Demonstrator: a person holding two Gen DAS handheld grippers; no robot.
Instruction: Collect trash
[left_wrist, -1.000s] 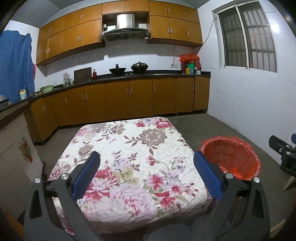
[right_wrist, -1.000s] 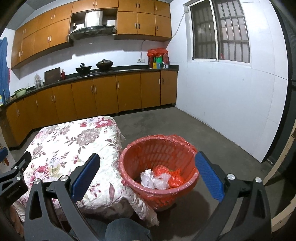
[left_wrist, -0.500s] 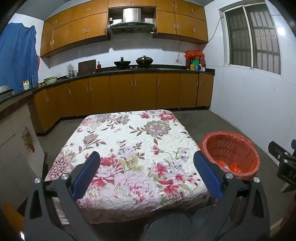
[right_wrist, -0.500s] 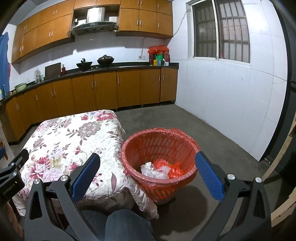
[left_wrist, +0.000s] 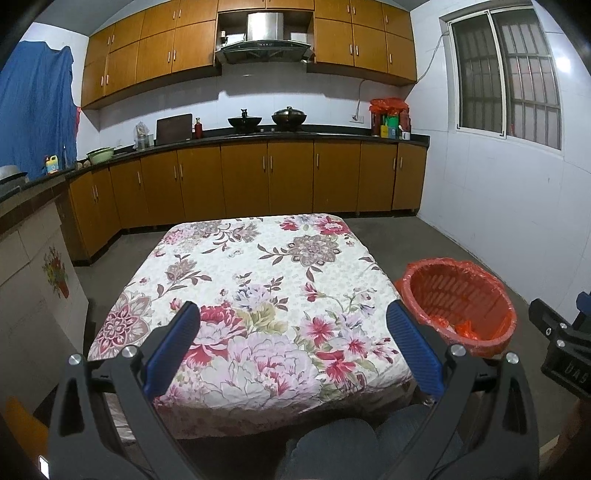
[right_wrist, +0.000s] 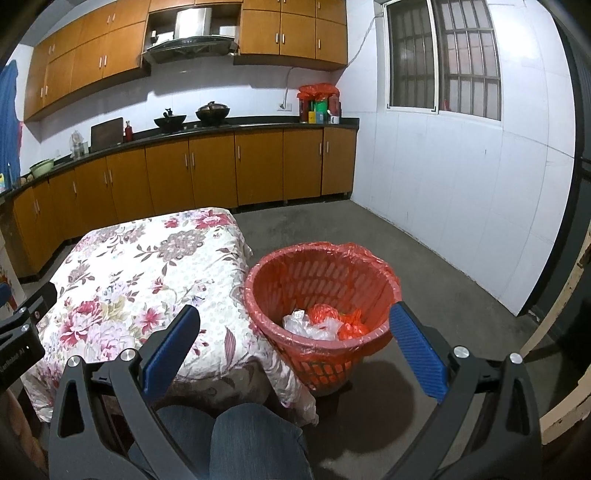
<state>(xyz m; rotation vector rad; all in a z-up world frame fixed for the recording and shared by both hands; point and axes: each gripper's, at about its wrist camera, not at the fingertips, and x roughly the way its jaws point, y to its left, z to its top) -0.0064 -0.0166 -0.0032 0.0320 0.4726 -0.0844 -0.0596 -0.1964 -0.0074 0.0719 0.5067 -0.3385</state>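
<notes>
A red mesh waste basket (right_wrist: 321, 291) lined with a red bag stands on the floor at the table's right side; it also shows in the left wrist view (left_wrist: 458, 306). Inside lie crumpled white plastic (right_wrist: 308, 325) and red plastic trash (right_wrist: 340, 323). My left gripper (left_wrist: 293, 347) is open and empty, held above the near edge of the floral-cloth table (left_wrist: 258, 288). My right gripper (right_wrist: 293, 347) is open and empty, in front of the basket and above the person's knees. No trash shows on the tablecloth.
Wooden kitchen cabinets (left_wrist: 258, 177) and a dark counter with woks run along the back and left walls. A white wall (right_wrist: 461, 192) with a barred window stands to the right. The person's jeans-clad knees (right_wrist: 236, 439) are below the grippers. Grey floor surrounds the basket.
Both grippers have drawn back and risen slightly, so the table and basket look farther away. Both stay open and empty.
</notes>
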